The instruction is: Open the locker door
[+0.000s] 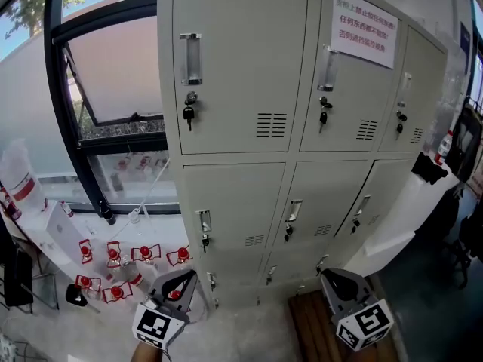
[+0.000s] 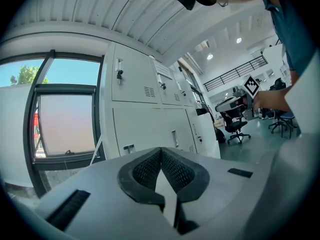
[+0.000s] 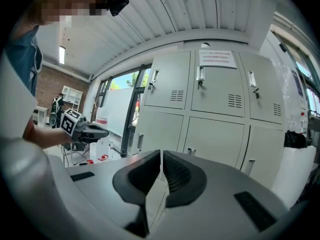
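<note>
Grey locker bank point(image 1: 241, 194) filling frame centre and upper right, doors all closed, white notice point(image 1: 364, 27) in red Chinese print on upper middle door, too small to read, left gripper point(image 1: 181, 279) and right gripper point(image 1: 332, 279) along bottom edge, jaws together, empty

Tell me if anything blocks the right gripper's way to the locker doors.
Nothing visible does. The right gripper, jaws shut and empty, faces the closed locker doors with only open air between them.
</note>
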`<action>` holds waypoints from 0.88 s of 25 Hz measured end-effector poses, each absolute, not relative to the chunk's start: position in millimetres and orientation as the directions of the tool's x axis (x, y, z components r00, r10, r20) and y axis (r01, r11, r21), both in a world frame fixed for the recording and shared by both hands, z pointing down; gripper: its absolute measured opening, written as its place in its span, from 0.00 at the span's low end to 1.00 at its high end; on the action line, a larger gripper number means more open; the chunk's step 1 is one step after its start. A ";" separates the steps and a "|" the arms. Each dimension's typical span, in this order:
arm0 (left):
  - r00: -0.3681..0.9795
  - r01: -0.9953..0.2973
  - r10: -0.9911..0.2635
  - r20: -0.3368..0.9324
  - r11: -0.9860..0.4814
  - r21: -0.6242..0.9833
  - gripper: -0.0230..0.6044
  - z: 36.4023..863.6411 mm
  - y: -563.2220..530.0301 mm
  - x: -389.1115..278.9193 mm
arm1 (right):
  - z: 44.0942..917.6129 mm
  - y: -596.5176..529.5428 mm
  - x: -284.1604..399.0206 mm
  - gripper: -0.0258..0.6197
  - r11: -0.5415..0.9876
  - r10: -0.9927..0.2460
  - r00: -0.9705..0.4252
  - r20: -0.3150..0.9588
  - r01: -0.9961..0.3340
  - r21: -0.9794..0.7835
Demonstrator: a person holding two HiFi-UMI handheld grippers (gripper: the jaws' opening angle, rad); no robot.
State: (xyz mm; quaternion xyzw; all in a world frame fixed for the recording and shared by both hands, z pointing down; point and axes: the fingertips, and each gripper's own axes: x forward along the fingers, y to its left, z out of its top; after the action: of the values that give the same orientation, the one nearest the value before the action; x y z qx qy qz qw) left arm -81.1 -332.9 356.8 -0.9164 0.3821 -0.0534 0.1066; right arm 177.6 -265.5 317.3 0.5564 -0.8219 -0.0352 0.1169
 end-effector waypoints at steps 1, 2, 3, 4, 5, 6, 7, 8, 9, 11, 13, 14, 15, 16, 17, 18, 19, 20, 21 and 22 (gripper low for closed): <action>0.697 -0.695 -0.717 0.017 -0.681 -0.233 0.06 358.6 -335.5 -90.7 | 316.9 -271.5 168.0 0.10 0.387 -0.919 -0.362 0.156 -0.902 0.189; 0.691 -0.701 -0.723 0.016 -0.675 -0.228 0.06 359.5 -337.8 -100.1 | 316.2 -277.6 158.4 0.10 0.398 -0.914 -0.372 0.159 -0.897 0.190; 0.683 -0.710 -0.730 0.015 -0.668 -0.223 0.06 360.2 -339.8 -109.4 | 315.3 -283.6 149.0 0.10 0.410 -0.909 -0.384 0.163 -0.892 0.191; 0.673 -0.719 -0.739 0.016 -0.660 -0.217 0.06 361.3 -341.7 -119.0 | 314.5 -289.7 139.9 0.10 0.424 -0.903 -0.397 0.166 -0.885 0.192; 0.661 -0.731 -0.750 0.017 -0.649 -0.211 0.06 362.7 -343.2 -128.9 | 313.7 -295.7 131.0 0.10 0.439 -0.896 -0.411 0.170 -0.878 0.193; 0.648 -0.743 -0.761 0.020 -0.638 -0.204 0.06 364.1 -344.5 -139.0 | 313.3 -302.0 122.4 0.10 0.453 -0.889 -0.425 0.172 -0.870 0.193; 0.634 -0.755 -0.773 0.023 -0.625 -0.199 0.06 365.5 -345.8 -149.2 | 313.1 -308.6 114.0 0.10 0.467 -0.882 -0.439 0.172 -0.863 0.193; 0.620 -0.766 -0.784 0.027 -0.612 -0.198 0.06 367.2 -347.7 -159.1 | 313.2 -315.8 105.9 0.10 0.481 -0.875 -0.453 0.171 -0.856 0.192; 0.605 -0.777 -0.796 0.030 -0.598 -0.199 0.06 369.0 -350.0 -168.4 | 313.6 -323.7 98.2 0.10 0.495 -0.867 -0.468 0.169 -0.848 0.191; 0.574 -0.797 -0.818 0.028 -0.567 -0.208 0.06 372.2 -354.6 -183.7 | 316.5 -339.9 83.9 0.10 0.525 -0.850 -0.500 0.166 -0.830 0.187; 0.542 -0.817 -0.840 0.022 -0.532 -0.220 0.06 375.9 -355.6 -196.5 | 323.2 -353.9 70.5 0.10 0.563 -0.825 -0.537 0.175 -0.806 0.184; 0.522 -0.829 -0.852 0.023 -0.514 -0.223 0.06 378.5 -354.3 -203.0 | 326.9 -359.8 64.2 0.10 0.583 -0.811 -0.555 0.183 -0.792 0.182; 0.501 -0.841 -0.865 0.026 -0.494 -0.222 0.06 381.7 -352.2 -209.6 | 329.9 -365.5 58.3 0.10 0.602 -0.797 -0.573 0.189 -0.778 0.181; 0.479 -0.852 -0.877 0.032 -0.474 -0.221 0.06 385.1 -349.8 -216.1 | 332.5 -371.2 53.1 0.10 0.619 -0.784 -0.589 0.195 -0.765 0.179; 0.459 -0.864 -0.888 0.036 -0.455 -0.218 0.06 387.6 -347.2 -222.0 | 334.9 -376.8 48.4 0.10 0.633 -0.773 -0.602 0.200 -0.754 0.176; 0.441 -0.874 -0.897 0.035 -0.437 -0.213 0.06 388.2 -344.5 -227.3 | 337.3 -382.2 43.9 0.10 0.646 -0.762 -0.614 0.206 -0.744 0.173; 0.425 -0.883 -0.905 0.031 -0.421 -0.209 0.06 387.6 -342.1 -232.4 | 339.6 -387.3 39.2 0.10 0.657 -0.752 -0.624 0.211 -0.734 0.170; 0.409 -0.890 -0.912 0.028 -0.406 -0.206 0.06 387.1 -340.2 -237.6 | 341.4 -392.1 34.3 0.10 0.667 -0.743 -0.633 0.215 -0.726 0.168; 0.394 -0.897 -0.919 0.029 -0.391 -0.206 0.06 387.5 -339.0 -242.8 | 342.6 -396.8 29.3 0.10 0.675 -0.736 -0.640 0.219 -0.719 0.167; 0.379 -0.903 -0.925 0.033 -0.377 -0.207 0.06 389.0 -337.9 -247.7 | 343.9 -401.3 24.4 0.10 0.682 -0.730 -0.647 0.222 -0.712 0.166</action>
State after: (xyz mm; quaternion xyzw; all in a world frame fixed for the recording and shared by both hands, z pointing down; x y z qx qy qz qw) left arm -247.7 -337.9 389.0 -0.8267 0.5528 -0.0714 0.0774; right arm 24.4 -401.3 343.9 0.3975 -0.9069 -0.0317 0.1363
